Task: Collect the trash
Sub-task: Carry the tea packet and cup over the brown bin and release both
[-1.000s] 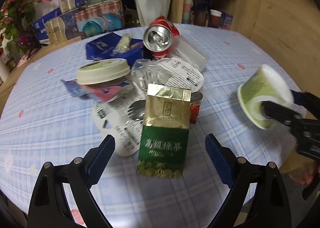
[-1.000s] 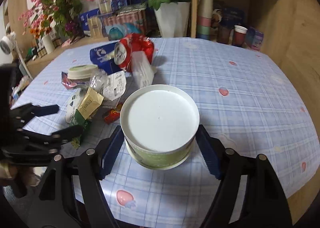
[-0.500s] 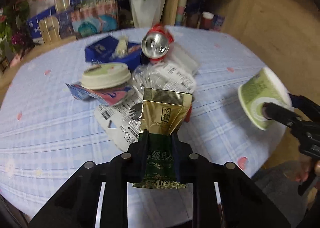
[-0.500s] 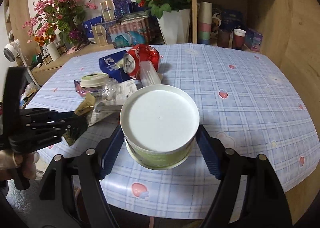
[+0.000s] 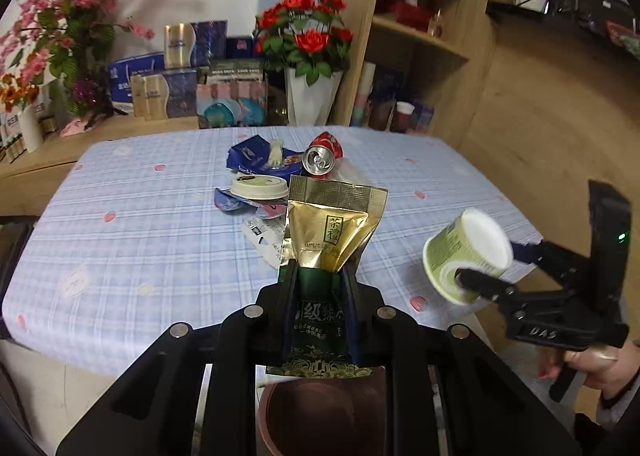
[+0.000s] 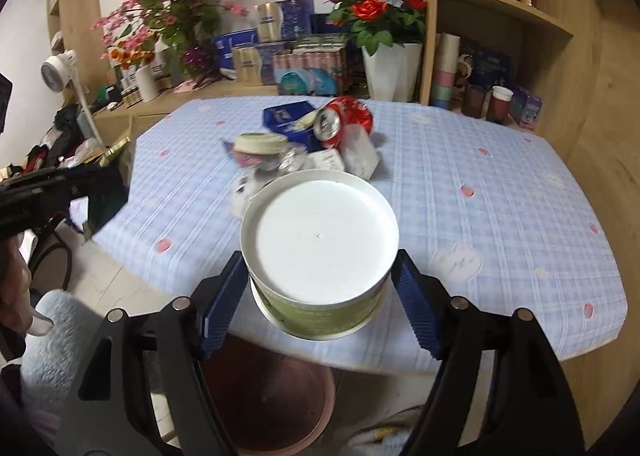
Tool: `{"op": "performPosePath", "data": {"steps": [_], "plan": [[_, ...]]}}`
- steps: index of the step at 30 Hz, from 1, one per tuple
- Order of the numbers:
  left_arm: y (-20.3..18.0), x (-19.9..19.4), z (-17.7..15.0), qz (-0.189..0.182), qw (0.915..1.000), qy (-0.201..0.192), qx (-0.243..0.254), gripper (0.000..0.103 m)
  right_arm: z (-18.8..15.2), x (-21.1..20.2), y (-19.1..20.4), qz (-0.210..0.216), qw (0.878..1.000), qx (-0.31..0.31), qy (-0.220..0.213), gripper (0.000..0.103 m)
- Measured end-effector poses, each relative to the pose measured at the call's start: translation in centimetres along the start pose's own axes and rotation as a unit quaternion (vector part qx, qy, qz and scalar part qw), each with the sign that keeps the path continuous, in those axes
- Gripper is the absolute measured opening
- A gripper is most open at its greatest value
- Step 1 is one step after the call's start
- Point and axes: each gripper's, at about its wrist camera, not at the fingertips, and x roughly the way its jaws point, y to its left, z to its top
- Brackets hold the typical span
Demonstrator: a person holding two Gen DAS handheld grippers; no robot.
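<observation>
My left gripper is shut on a gold and green tea packet, held upright off the table and above a brown bin. My right gripper is shut on a green paper bowl with its white bottom toward the camera; the bowl also hangs at the right of the left wrist view. The same brown bin sits below the bowl. A heap of trash stays on the table: a crushed red can, a lidded cup, blue wrappers and printed plastic film.
The table with a blue checked cloth ends just ahead of the bin. Behind it stand a vase of red roses, gift boxes, pink flowers and wooden shelves. A pale fluffy seat lies at the lower left.
My left gripper closed on the tea packet, lifted it off the table and drew it back over the bin. My right gripper pulled back too, still holding the bowl.
</observation>
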Motion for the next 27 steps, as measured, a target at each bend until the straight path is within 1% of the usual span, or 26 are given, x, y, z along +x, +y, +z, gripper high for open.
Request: {"op": "performPosePath", "data": {"steps": [4,7,11,17,18,19,20,23,27], "plan": [[-0.1,-2.6,-1.6,-0.012,0.9998,-0.009,-0.014,0.021,-1.9,-1.4,1.8,0.014,1.000,-0.007,0.011,0.074],[0.0,-3.6,-2.6,-0.022,0.9994,-0.010,-0.024,0.021,-3.2,-1.5,3.1,0.030,0.999,-0.009,0.030,0.074],[0.4,-4.1,-3.7,-0.025,0.9992,-0.008,-0.031,0.021,-4.5,-1.0,4.5,0.051,0.997,-0.011,0.057,0.074],[1.3,-3.9,-5.0,-0.027,0.9987,0.000,-0.044,0.021,-5.3,-0.3,5.8,0.070,0.994,-0.014,0.077,0.075],[1.4,-3.8,-5.1,-0.027,0.9986,0.000,-0.045,0.021,-5.3,-0.2,5.8,0.075,0.994,-0.013,0.078,0.077],[1.5,-3.7,-5.2,-0.026,0.9986,0.001,-0.046,0.021,-5.3,-0.1,5.9,0.083,0.993,-0.010,0.078,0.087],[1.6,-3.6,-5.5,-0.025,0.9985,0.002,-0.048,0.021,-5.2,0.1,5.8,0.090,0.993,-0.004,0.075,0.092],[1.7,-3.0,-6.2,-0.025,0.9981,0.013,-0.054,0.021,-5.0,0.1,5.8,0.091,0.994,0.002,0.062,0.097],[1.6,-2.4,-7.0,-0.027,0.9983,0.020,-0.048,0.021,-4.7,-0.2,5.0,0.063,0.997,0.019,0.032,0.097]]}}
